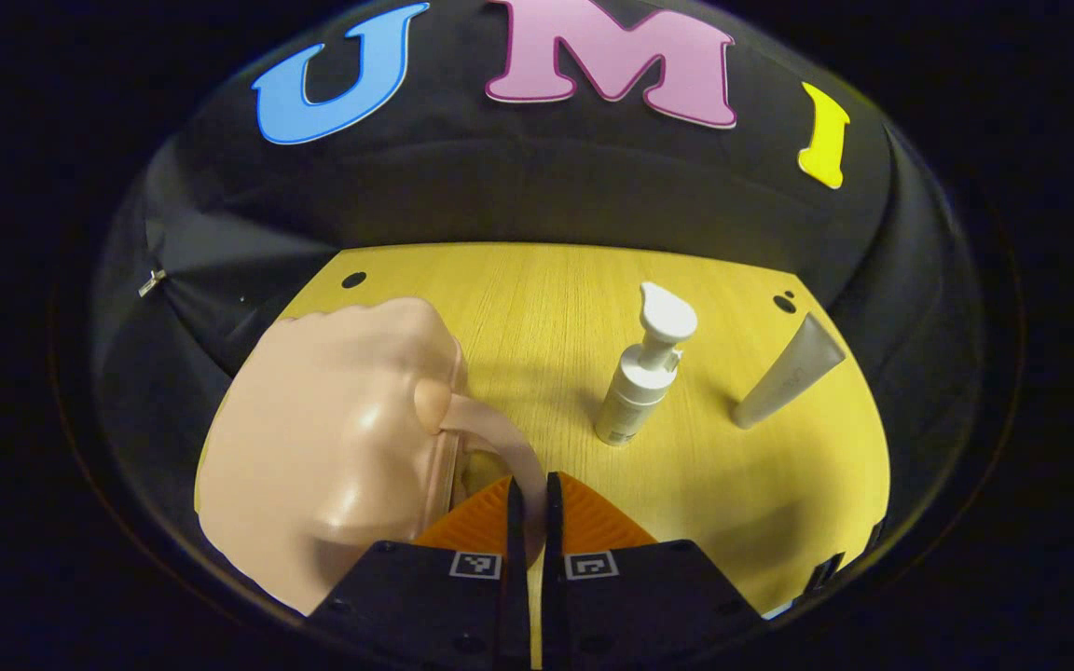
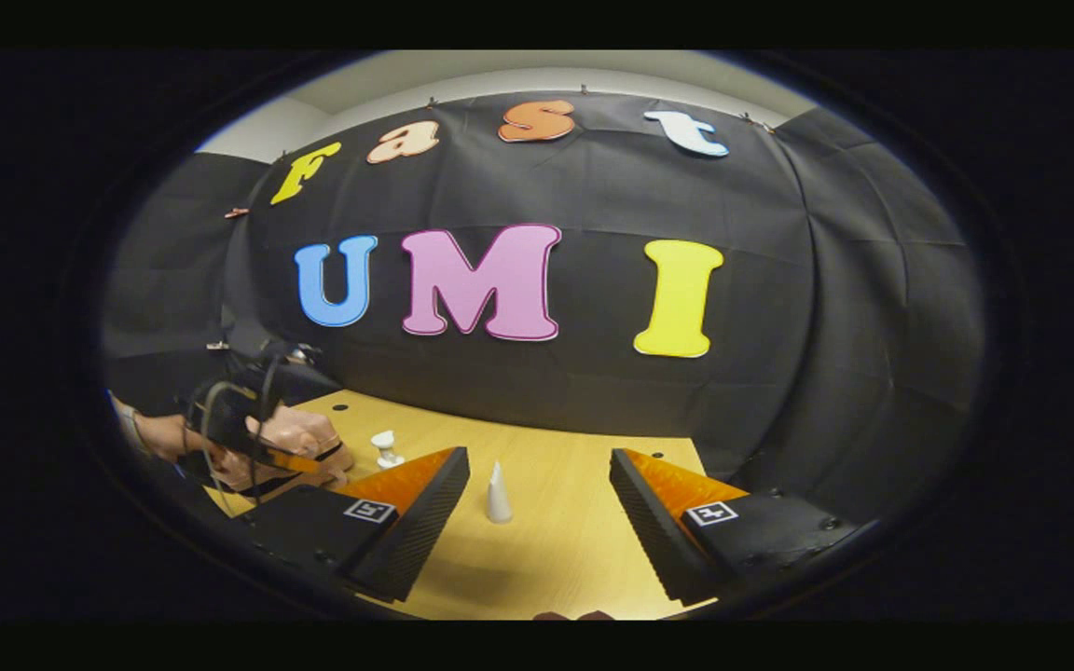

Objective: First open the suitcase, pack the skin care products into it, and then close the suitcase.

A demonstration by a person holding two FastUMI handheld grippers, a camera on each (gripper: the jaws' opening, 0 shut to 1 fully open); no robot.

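Observation:
A peach-pink suitcase (image 1: pixel 332 438) lies closed at the left of the yellow wooden table (image 1: pixel 546 298). My left gripper (image 1: pixel 530 494) is shut on its curved handle (image 1: pixel 500 438), which passes between the fingers. A white pump bottle (image 1: pixel 644 373) stands upright to the right of the suitcase, and a grey tube (image 1: pixel 789 373) stands on its cap farther right. In the right gripper view, my right gripper (image 2: pixel 537 461) hangs open above the table with nothing in it. The tube (image 2: pixel 498 494) stands between its fingers but farther off, and the pump bottle (image 2: pixel 385 449) and suitcase (image 2: pixel 299 431) are at the left.
Black cloth walls close the table at the back and sides. Small dark holes (image 1: pixel 353 279) mark the table's far corners. A person's hand (image 2: pixel 159 433) holds the left gripper by the suitcase. Bare tabletop lies between the suitcase and the bottle.

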